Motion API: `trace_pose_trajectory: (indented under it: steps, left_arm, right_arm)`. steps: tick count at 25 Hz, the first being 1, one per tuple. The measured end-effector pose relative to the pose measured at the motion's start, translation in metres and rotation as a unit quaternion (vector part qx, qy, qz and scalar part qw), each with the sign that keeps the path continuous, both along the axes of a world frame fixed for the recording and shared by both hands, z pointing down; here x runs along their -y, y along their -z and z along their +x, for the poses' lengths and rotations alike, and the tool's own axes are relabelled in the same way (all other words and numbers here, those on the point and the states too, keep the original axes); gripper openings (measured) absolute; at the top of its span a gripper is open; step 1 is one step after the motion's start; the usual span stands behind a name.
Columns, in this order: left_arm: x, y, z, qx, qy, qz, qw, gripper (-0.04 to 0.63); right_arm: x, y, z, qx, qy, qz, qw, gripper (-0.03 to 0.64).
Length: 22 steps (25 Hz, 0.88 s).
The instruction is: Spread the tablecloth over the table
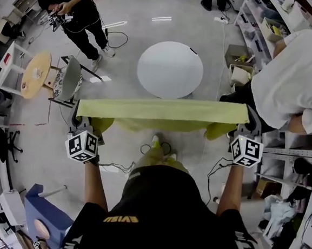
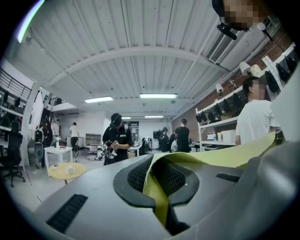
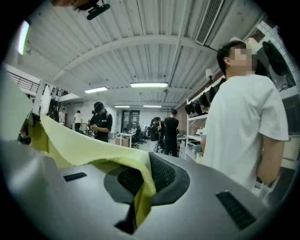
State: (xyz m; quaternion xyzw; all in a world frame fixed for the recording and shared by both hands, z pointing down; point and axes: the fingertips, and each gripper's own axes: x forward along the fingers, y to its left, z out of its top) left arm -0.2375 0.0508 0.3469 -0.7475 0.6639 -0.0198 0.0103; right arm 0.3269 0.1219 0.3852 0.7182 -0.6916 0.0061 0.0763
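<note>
A yellow-green tablecloth (image 1: 162,110) hangs stretched as a flat band between my two grippers, held up in the air. My left gripper (image 1: 80,121) is shut on its left corner, and the cloth (image 2: 157,187) shows pinched between the dark pads. My right gripper (image 1: 246,124) is shut on the right corner, where the cloth (image 3: 140,185) folds into the jaws. The round white table (image 1: 170,69) stands on the floor just beyond the cloth, bare on top. Both grippers point roughly level.
A person in a white shirt (image 1: 295,79) stands close at the right by shelving (image 1: 262,22). Another person in black (image 1: 74,8) stands far left. A small round wooden table (image 1: 35,74) and a grey chair (image 1: 68,80) are at left. Cables (image 1: 154,148) lie on the floor.
</note>
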Motion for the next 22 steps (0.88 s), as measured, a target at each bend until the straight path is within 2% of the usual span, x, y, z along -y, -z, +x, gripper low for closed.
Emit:
trace_pose_trajectory:
  steps: [10, 16, 19, 22]
  left_arm:
    - [0.052, -0.012, -0.005, 0.02, -0.021, -0.006, 0.9996, 0.017]
    - [0.119, -0.008, -0.006, -0.007, -0.045, 0.01, 0.9989, 0.017]
    - [0.161, -0.006, 0.001, 0.0, -0.068, 0.021, 0.9975, 0.017]
    - [0.195, -0.016, -0.003, -0.002, -0.094, 0.014, 0.9955, 0.017]
  right_arm:
    - [0.039, -0.011, -0.003, 0.005, -0.004, -0.013, 1.0, 0.005]
    - [0.086, -0.006, -0.006, 0.003, -0.018, -0.03, 0.999, 0.006]
    - [0.114, -0.008, -0.003, -0.021, -0.03, -0.044, 0.998, 0.006]
    - [0.143, -0.011, -0.006, -0.014, -0.033, -0.046, 0.998, 0.006]
